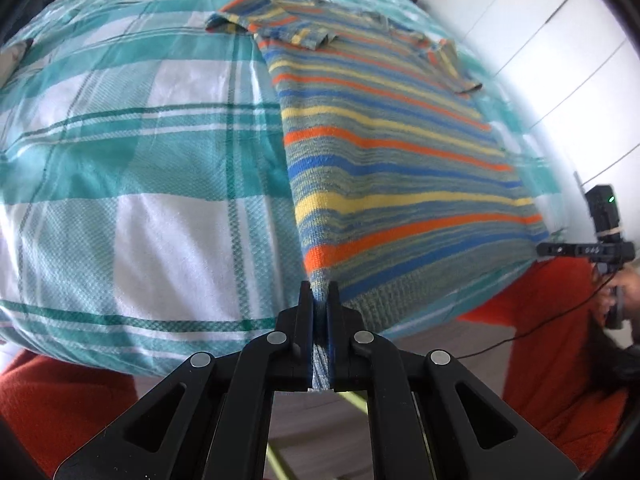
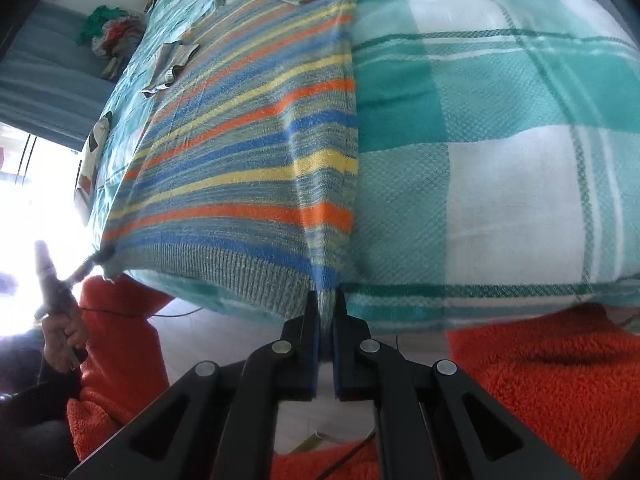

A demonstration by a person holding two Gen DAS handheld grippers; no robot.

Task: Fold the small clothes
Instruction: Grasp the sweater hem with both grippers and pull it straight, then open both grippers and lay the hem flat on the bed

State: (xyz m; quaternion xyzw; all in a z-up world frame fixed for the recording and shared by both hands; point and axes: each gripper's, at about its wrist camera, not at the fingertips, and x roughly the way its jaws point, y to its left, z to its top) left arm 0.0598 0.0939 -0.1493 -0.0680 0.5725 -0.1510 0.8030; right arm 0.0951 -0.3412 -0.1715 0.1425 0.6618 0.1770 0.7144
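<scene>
Both the left gripper (image 1: 319, 292) and right gripper (image 2: 325, 300) are pinching the striped sweater's (image 1: 384, 152) near hem corners on the bed (image 1: 120, 160), fingers clamped tight on the knit, probably readying a fold toward the far collar.

Bed covered by a teal-and-white plaid sheet (image 1: 120, 168). Orange fluffy rug (image 2: 540, 380) on the pale floor below the bed's near edge. White panelled wardrobe doors (image 1: 520, 20) beyond the bed. A heap of cloth (green, red) (image 2: 110, 34) lies off the bed's far side.

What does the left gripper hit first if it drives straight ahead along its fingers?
Most likely the striped sweater itself: the left gripper is already shut on its hem corner, and the knit stretches directly ahead over the plaid bedspread. Depth beyond is unclear.
</scene>
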